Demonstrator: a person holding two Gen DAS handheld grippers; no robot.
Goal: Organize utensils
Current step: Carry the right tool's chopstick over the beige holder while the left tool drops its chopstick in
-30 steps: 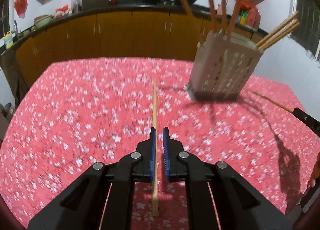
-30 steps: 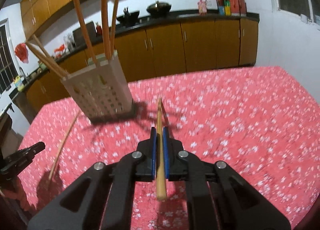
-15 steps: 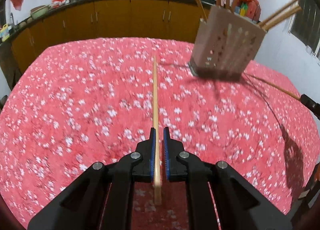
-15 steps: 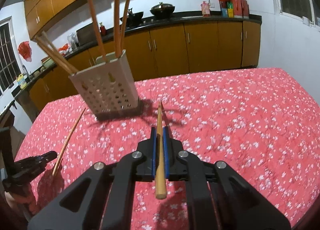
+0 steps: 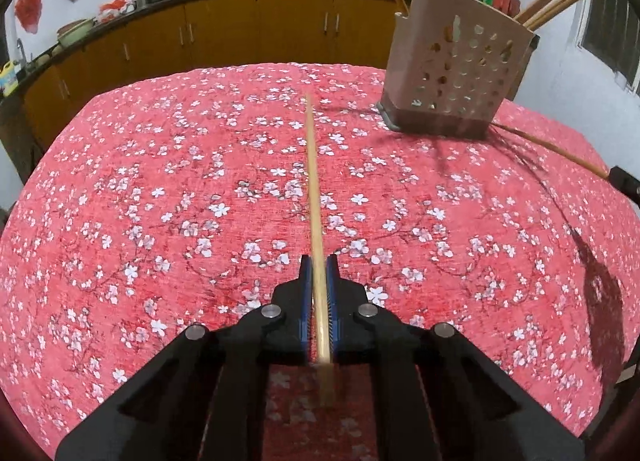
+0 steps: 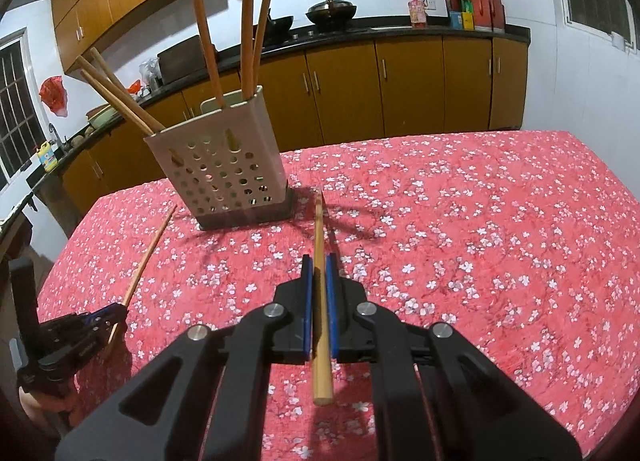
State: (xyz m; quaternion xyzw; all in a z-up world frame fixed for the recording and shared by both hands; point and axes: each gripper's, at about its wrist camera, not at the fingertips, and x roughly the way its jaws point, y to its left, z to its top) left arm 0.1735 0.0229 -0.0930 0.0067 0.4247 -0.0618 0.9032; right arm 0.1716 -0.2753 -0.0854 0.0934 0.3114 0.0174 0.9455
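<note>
Currently, the perforated utensil holder (image 6: 224, 173) stands upright on the red floral tablecloth (image 6: 480, 221) and already contains several wooden chopsticks (image 6: 250, 29), some upright in the rear section and others leaning out toward one side. Judge this portion of the task as done. Two chopsticks remain outside the holder, and you hold both. Your right gripper (image 6: 319, 301) is clenched on one chopstick (image 6: 319, 261), its blue pads pressed against the shaft on either side; the thin end points toward the base of the holder, and the thick butt end projects back behind the jaws. Your left gripper (image 5: 319, 297) is likewise clenched on the second chopstick (image 5: 312, 181), which runs forward over the cloth with the holder off to its right. In the right wrist view, the left gripper (image 6: 100, 317) appears at the near left edge of the table with its chopstick angled up toward the holder. Whether either chopstick tip touches the cloth cannot be told. No other loose utensils are visible on the table. What is left, by this reading: raise each chopstick, bring its end over the holder's open top, insert it and release. Kitchen cabinets (image 6: 400, 85) and a countertop lie behind the table and play no part.
</note>
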